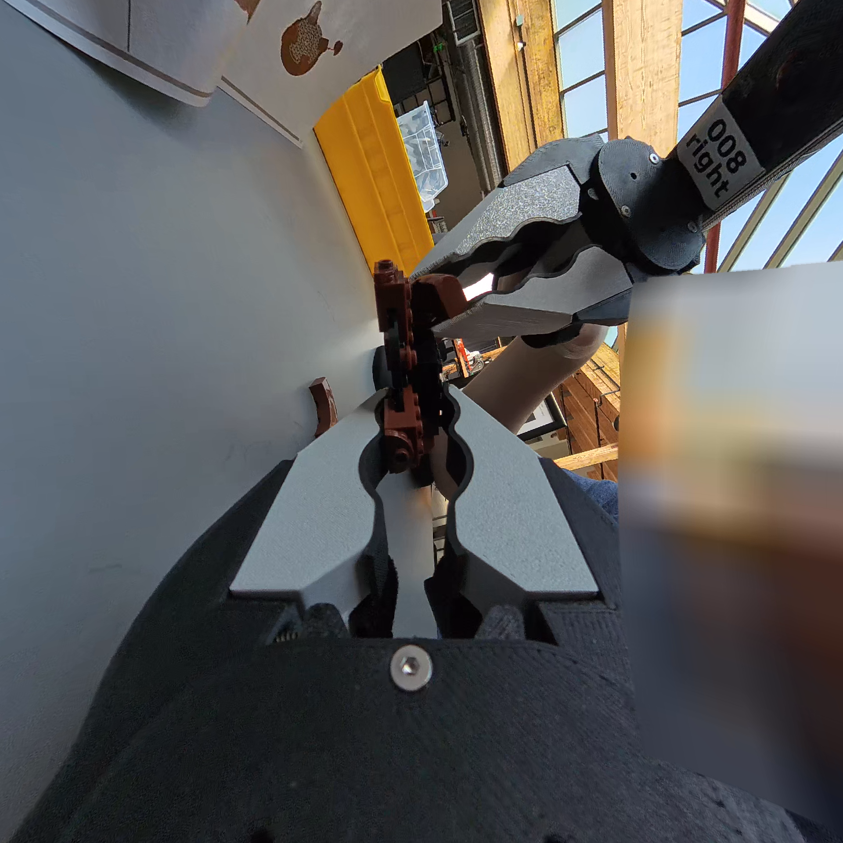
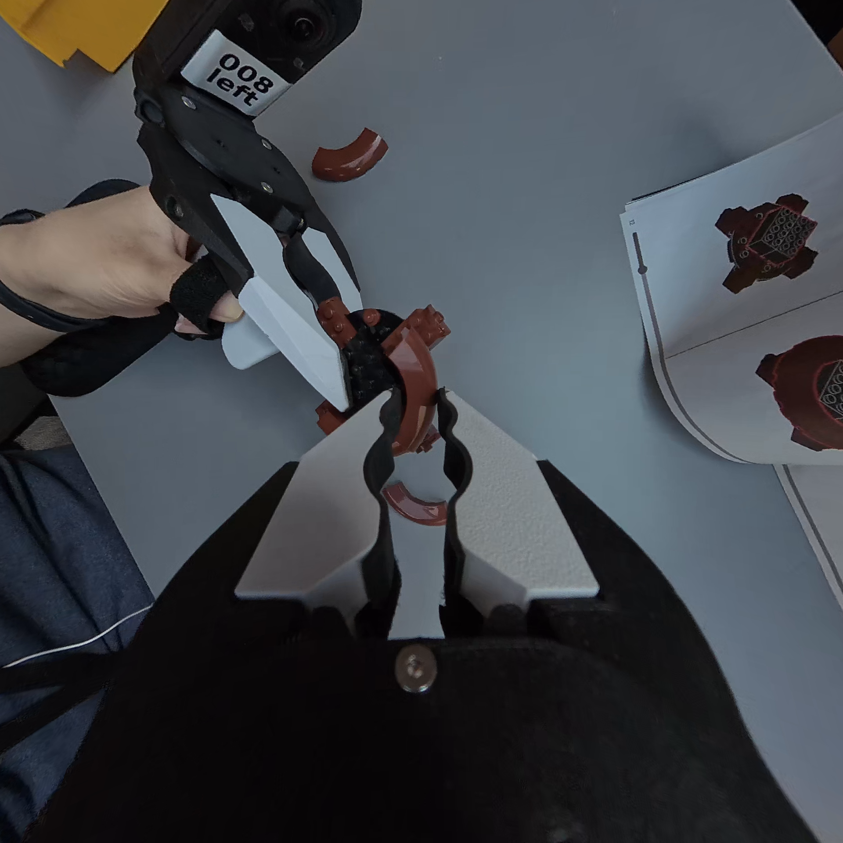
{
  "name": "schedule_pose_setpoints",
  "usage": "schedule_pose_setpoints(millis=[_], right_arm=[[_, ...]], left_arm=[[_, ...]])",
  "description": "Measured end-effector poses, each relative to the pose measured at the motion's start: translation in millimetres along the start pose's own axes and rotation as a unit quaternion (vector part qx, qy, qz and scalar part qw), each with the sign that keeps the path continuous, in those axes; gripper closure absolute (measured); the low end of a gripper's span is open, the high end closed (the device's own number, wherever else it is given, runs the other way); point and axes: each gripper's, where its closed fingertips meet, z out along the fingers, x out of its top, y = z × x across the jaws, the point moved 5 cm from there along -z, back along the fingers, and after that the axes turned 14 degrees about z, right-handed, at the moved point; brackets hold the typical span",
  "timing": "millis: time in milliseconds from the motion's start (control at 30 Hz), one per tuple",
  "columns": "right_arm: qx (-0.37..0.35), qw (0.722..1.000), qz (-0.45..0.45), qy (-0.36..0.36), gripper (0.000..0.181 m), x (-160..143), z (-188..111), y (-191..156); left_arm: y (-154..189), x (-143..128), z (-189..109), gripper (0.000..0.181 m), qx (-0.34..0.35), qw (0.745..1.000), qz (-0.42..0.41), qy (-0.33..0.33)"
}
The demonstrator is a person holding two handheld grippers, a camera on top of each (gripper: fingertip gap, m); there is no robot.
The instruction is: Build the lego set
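My left gripper [image 1: 413, 397] is shut on a brown and black lego assembly [image 1: 398, 319] and holds it upright above the grey table [image 1: 137, 319]. My right gripper [image 2: 416, 393] is shut on a curved brown piece [image 2: 413, 365] and holds it against the rim of the assembly [image 2: 424, 326]. In the left wrist view the right gripper [image 1: 426, 301] comes in from the upper right, with the curved piece [image 1: 440, 294] touching the assembly's top. In the right wrist view the left gripper [image 2: 353, 365] comes in from the upper left.
Two more curved brown pieces lie loose on the table, one far [image 2: 349, 157] and one near [image 2: 415, 506]. An open instruction booklet [image 2: 730, 342] lies at the right. A yellow bin [image 1: 374, 173] stands at the table's far edge. A person's hand [image 2: 105, 264] holds the left gripper. My left and right fingertips are right by each other.
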Motion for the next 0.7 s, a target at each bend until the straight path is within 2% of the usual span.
schedule_pose_setpoints(millis=[100,267,700], right_arm=[[-0.023,0.999,0.024,0.025,0.167,7,0,-3],[-0.075,0.996,0.014,0.035,0.167,8,1,-3],[-0.037,0.997,0.028,0.066,0.166,11,-14,-10]], left_arm=[[1,2,0,0.164,0.003,1.0,0.008,0.008],[2,4,-1,0.164,0.002,1.0,0.014,0.017],[10,10,-3,0.164,-0.007,0.999,0.036,0.035]])
